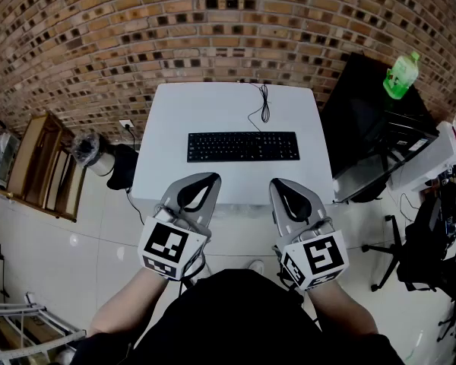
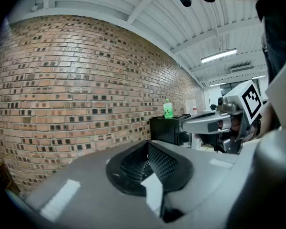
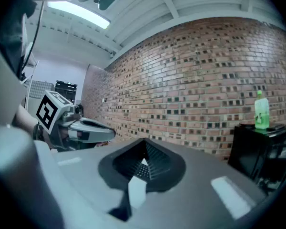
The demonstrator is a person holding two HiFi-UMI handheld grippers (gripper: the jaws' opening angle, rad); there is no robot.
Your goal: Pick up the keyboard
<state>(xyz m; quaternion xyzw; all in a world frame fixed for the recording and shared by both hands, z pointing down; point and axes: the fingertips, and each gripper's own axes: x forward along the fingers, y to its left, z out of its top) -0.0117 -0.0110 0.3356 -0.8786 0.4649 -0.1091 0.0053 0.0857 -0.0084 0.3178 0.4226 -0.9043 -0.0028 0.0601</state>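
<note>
A black keyboard (image 1: 243, 146) lies flat across the middle of a white table (image 1: 175, 112), its cable (image 1: 262, 106) running to the far edge. My left gripper (image 1: 207, 178) is held near the table's front edge, left of centre, jaws shut on nothing. My right gripper (image 1: 279, 182) sits beside it on the right, also shut and empty. Both are short of the keyboard and apart from it. In the left gripper view the jaws (image 2: 148, 149) meet closed, with the right gripper (image 2: 214, 123) seen alongside. The right gripper view shows its closed jaws (image 3: 144, 147) and the left gripper (image 3: 86, 128).
A brick wall (image 1: 213, 29) stands behind the table. A black cabinet (image 1: 368, 128) with a green bottle (image 1: 400, 76) on it stands at the right, with an office chair (image 1: 422, 242) nearer. A wooden shelf (image 1: 42, 166) and a dark bag (image 1: 123, 166) sit at the left.
</note>
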